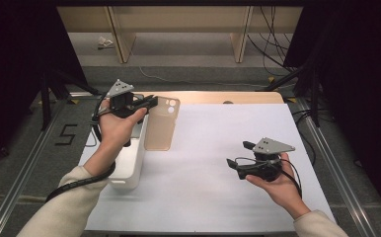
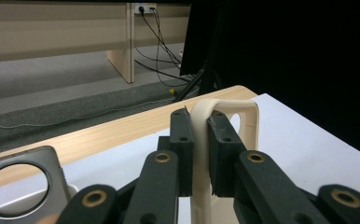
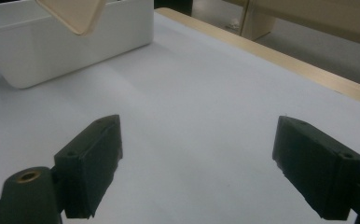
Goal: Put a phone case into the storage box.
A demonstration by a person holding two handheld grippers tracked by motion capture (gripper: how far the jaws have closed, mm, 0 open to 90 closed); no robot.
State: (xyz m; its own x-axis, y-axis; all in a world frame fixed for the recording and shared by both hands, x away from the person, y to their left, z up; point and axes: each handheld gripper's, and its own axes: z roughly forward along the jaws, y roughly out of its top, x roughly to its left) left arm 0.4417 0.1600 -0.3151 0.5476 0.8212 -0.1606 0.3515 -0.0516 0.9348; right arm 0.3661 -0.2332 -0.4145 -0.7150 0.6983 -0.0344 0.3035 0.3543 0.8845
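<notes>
Left gripper (image 1: 151, 102): jaws clamped on translucent beige plastic phone case (image 1: 162, 124), held above the counter (image 1: 218, 148) beside white rectangular plastic bin (image 1: 129, 163).
Right gripper (image 1: 238, 155): jaws spread wide, grasping nothing, over white counter.

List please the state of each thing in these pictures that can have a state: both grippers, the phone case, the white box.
Left gripper: shut on the phone case's edge, held above the table.
Right gripper: open, nothing between its jaws.
Phone case: translucent beige, gripped at its camera-cutout end, hanging down beside the box.
White box: upright on the table, open at the top; contents cannot be seen.
</notes>
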